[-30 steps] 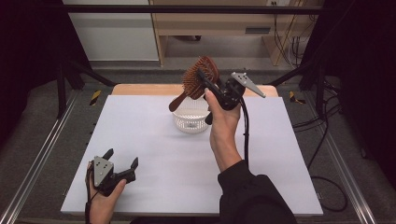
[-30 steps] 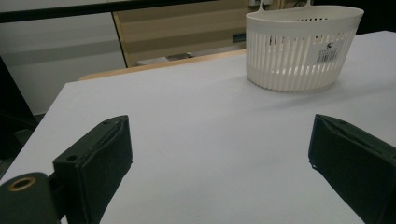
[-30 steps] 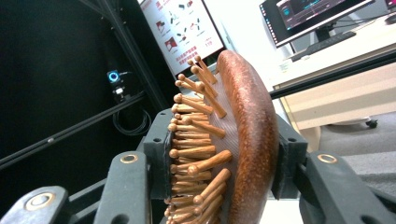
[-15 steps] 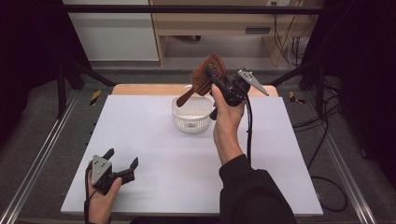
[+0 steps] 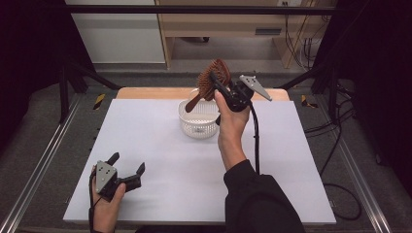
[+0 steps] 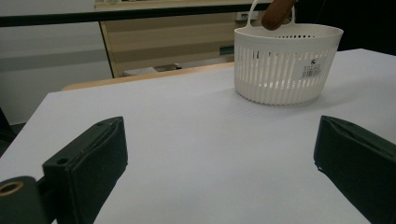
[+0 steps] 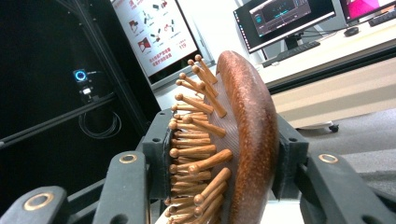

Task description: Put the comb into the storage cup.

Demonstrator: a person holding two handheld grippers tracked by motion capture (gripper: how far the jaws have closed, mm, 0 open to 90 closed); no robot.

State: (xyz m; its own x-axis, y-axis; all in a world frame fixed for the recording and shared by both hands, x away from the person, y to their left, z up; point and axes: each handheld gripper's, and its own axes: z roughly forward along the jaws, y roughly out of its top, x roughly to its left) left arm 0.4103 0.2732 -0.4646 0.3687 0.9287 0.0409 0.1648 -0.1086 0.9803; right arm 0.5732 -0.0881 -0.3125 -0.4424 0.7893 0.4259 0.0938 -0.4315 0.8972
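**Wooden hairbrush held above the white basket**

The right gripper (image 5: 217, 86) is raised over the far middle of the table (image 5: 160, 145), its jaws clamped on the head of a wooden hairbrush (image 5: 212, 81). In the right gripper view the brush head (image 7: 233, 140) sits squarely between the two black jaws: one pad presses against the wooden pins, the other against the smooth rounded back. In the high view the brush hangs tilted, with its head up near the gripper and its handle slanting down toward the left, ending at the rim of the white plastic basket (image 5: 199, 121). The handle tip shows at the basket's carrying loop in the left gripper view, though whether it touches the loop cannot be told.

The basket (image 6: 287, 65) stands upright on the table near the middle of the far edge, its slotted wall bearing a small barcode sticker. The person's right hand (image 5: 232, 124) and dark sleeve reach up from the near edge to hold the gripper.

The left gripper (image 5: 127, 169) rests low near the near left corner of the table, well apart from the basket. Its jaws stand wide apart with only bare table surface between them.
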